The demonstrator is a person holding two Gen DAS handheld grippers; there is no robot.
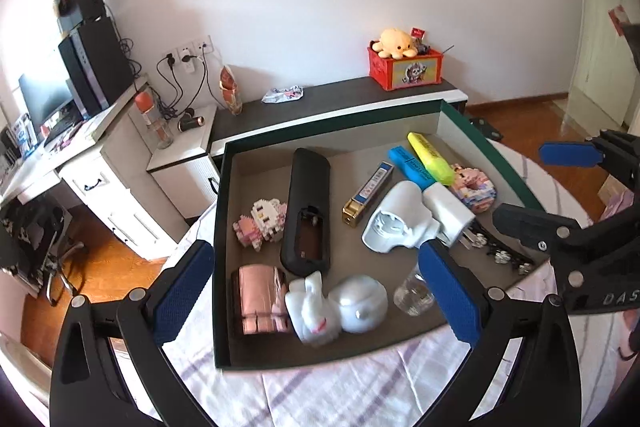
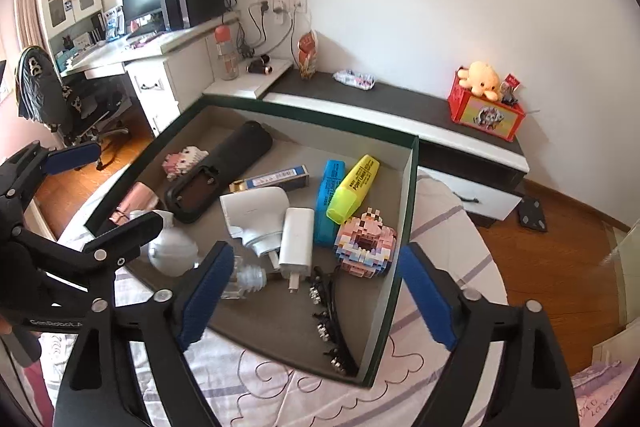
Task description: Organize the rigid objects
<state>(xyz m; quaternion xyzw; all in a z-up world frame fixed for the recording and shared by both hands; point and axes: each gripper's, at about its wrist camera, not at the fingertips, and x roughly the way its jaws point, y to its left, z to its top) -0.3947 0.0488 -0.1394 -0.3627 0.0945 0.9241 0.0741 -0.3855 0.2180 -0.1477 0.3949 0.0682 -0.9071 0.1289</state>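
Observation:
A dark green box lies on a bed and holds a black remote, blue highlighter, yellow highlighter, white charger, pink metal cup, white rabbit figure, a brick figure, a brick doughnut and black hair clips. My left gripper is open and empty above the box's near edge. My right gripper is open and empty above the hair clips; it also shows in the left wrist view.
The box rests on a striped bedsheet. Behind it stands a low dark cabinet with a red crate and a plush toy. A white desk with computer gear and a chair are at the left. Wooden floor is at the right.

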